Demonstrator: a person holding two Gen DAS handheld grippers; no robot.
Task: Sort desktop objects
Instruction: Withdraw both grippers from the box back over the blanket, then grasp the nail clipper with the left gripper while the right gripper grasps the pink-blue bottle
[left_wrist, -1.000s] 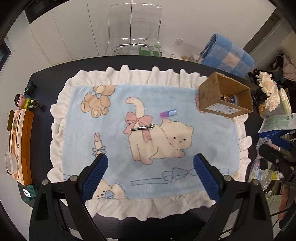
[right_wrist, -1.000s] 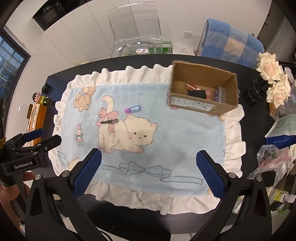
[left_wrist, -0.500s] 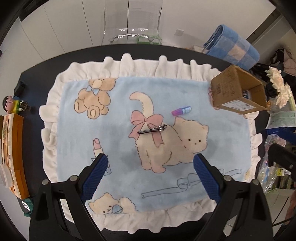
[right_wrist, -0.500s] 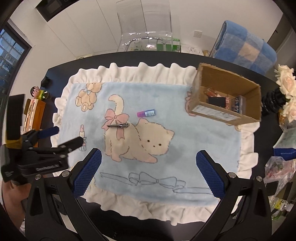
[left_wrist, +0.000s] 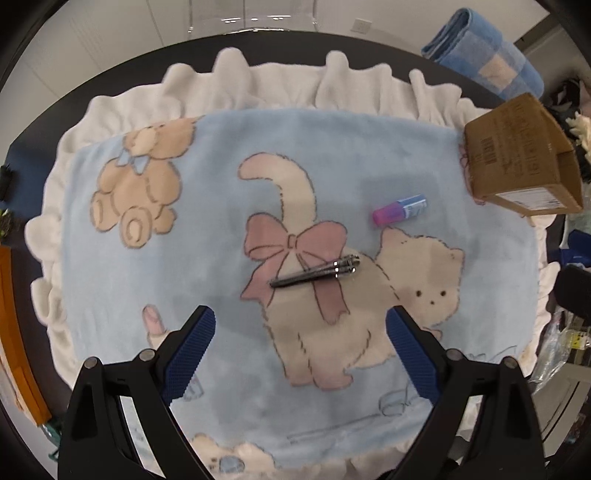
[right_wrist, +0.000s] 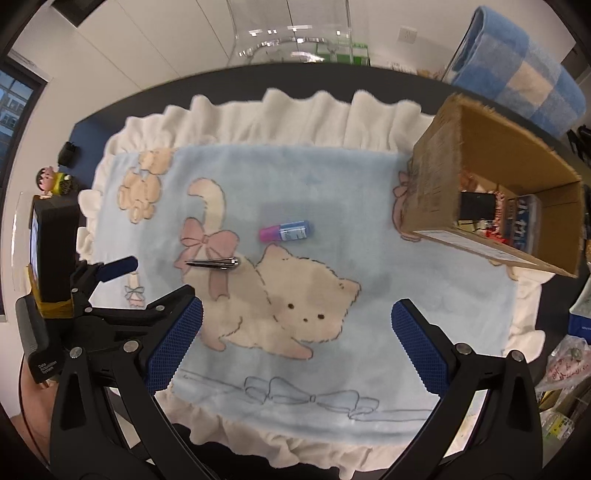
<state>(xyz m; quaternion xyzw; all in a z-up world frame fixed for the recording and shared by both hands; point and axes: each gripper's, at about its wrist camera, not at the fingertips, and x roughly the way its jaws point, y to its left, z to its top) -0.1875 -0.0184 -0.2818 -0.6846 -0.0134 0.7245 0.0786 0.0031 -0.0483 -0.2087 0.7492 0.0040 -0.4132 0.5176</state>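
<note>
A metal nail clipper (left_wrist: 317, 272) (right_wrist: 212, 263) lies on the pink bow of the cat blanket (left_wrist: 229, 173) (right_wrist: 332, 177). To its right rests a small pink and blue tube (left_wrist: 399, 209) (right_wrist: 283, 232). A cardboard box (left_wrist: 517, 166) (right_wrist: 491, 184) with several items inside stands at the blanket's right end. My left gripper (left_wrist: 301, 354) is open, just short of the clipper, nothing between its fingers. My right gripper (right_wrist: 295, 347) is open over the cat picture, also holding nothing. The left gripper (right_wrist: 110, 273) shows at the left of the right wrist view.
The blanket covers a dark table (right_wrist: 155, 96). A small figurine (right_wrist: 51, 181) stands at the left edge. A blue checked cushion (right_wrist: 517, 81) lies behind the box, a clear chair (right_wrist: 291, 33) beyond the table. Plastic bags (right_wrist: 565, 365) sit at the right.
Both grippers have moved forward and lower toward the blanket. The clipper and tube look larger and nearer. Both stay open.
</note>
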